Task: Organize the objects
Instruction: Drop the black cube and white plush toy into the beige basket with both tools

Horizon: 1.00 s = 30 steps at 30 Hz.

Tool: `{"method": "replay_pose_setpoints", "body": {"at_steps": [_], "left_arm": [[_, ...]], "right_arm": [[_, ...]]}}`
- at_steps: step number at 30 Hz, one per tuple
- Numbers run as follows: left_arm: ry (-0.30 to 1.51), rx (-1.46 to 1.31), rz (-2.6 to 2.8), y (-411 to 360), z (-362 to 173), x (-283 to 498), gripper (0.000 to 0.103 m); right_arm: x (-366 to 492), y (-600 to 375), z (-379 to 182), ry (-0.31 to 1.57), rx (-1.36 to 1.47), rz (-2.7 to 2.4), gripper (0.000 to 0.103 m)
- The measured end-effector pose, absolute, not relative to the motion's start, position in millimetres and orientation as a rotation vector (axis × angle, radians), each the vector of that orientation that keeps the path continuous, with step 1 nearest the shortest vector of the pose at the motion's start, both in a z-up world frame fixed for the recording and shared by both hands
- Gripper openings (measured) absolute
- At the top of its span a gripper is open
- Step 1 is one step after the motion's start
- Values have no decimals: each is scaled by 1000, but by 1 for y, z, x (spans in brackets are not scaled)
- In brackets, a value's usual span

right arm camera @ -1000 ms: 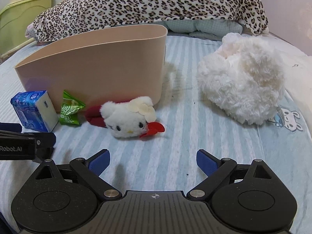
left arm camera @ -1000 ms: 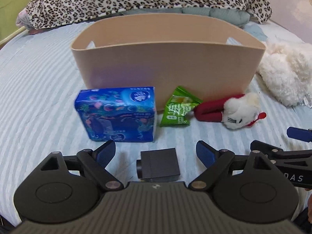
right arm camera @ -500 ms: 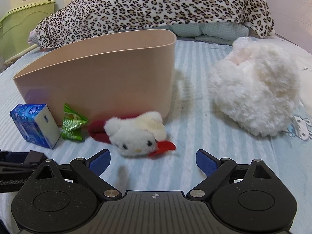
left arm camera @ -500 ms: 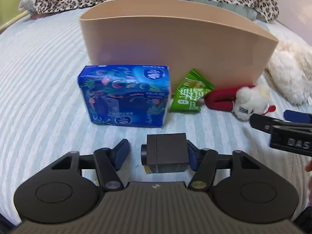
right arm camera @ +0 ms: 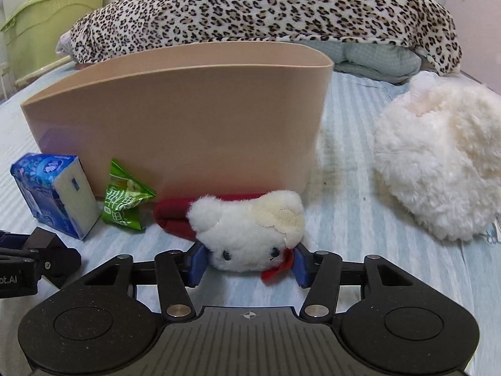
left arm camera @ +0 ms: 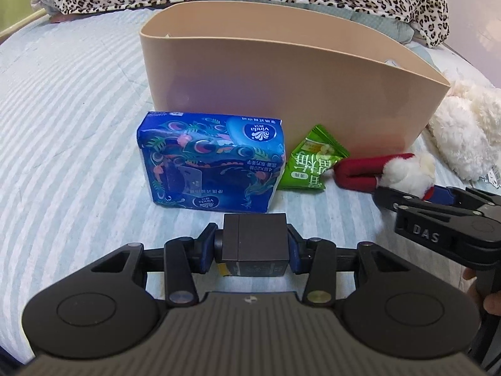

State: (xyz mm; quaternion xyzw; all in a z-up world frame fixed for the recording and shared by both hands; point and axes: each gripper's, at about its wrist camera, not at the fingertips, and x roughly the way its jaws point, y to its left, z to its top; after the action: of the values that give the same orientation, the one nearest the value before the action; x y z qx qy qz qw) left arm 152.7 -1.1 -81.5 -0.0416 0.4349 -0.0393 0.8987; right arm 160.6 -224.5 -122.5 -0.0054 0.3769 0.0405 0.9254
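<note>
Your left gripper is clamped on the small dark cube, blue pads pressed to both of its sides, low over the striped blue bedsheet; whether the cube is lifted or resting, can't tell. Just past the cube lies the blue Vinda tissue pack, flat on the sheet, its far edge at the foot of the tan bin. Right of the pack, the green snack packet leans against the bin wall. Further right lies the cat plush (red body, white head), also at the base of the bin, with your other gripper's fingers reaching it at the frame's right side.

Your right gripper is closed narrow around the cat plush, pads squeezing both sides of the white head, face toward the camera, red bow at the lower right of the head. The red body runs back to the tan bin, touching or nearly so. Left of it: green snack packet, then the tissue pack standing on its side. Left gripper tip with the cube shows at far left.

Well right of the bin sits a fluffy white plush. Behind everything, a leopard-print blanket over a teal quilt; green storage box at far left.
</note>
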Motion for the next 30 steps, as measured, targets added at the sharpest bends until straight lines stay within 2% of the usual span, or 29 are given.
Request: {"method": "replay_pose_setpoints", "body": {"at_steps": [15,30], "left_arm": [[772,-68,-125,16,-28,128,47],[565,-35,-125,17,41,155,47]], "right_arm": [[108,-237,-71,629,99,47,48],[135,-227,2,438,80,44,48]]}}
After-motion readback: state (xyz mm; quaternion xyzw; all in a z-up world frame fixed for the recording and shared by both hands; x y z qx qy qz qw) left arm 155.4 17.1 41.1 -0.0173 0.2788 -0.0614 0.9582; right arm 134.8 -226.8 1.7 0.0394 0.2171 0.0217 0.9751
